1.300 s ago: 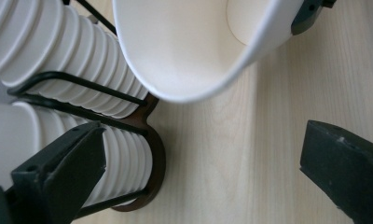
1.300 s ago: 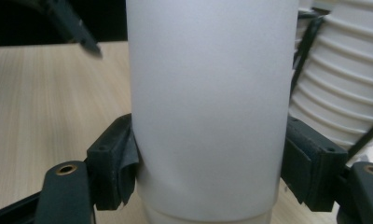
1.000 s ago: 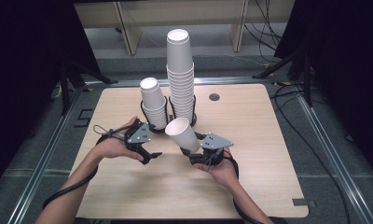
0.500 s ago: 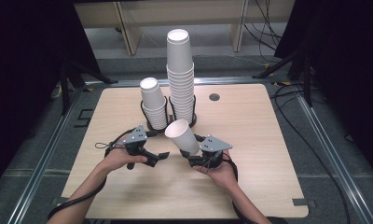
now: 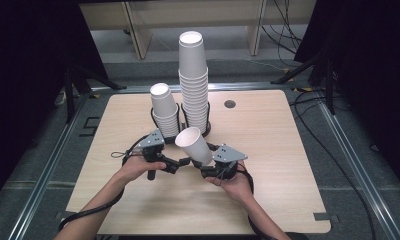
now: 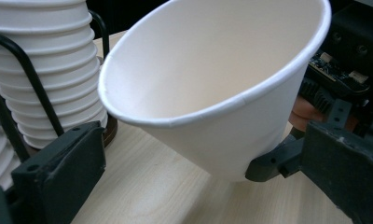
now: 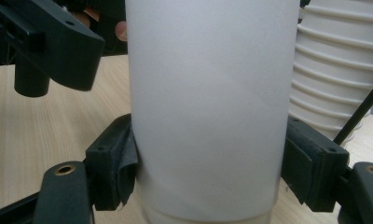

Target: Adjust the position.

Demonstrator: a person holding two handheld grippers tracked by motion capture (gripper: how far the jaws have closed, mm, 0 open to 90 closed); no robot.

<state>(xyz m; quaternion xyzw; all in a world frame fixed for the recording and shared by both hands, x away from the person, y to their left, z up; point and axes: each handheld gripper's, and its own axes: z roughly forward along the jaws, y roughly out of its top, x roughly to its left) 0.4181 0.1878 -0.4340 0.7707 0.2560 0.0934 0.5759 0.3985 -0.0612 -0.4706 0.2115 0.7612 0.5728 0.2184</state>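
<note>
The table [image 5: 288,165] spans the middle of the high view. At upper centre stand a tall stack of cups [image 5: 193,85] and, just left of it, a short stack [image 5: 164,110]. Below them, at centre, the right gripper [image 5: 204,161] clamps a tilted paper cup [image 5: 194,145] near its base. The left gripper [image 5: 180,163] has open jaws standing either side of that cup.
</note>
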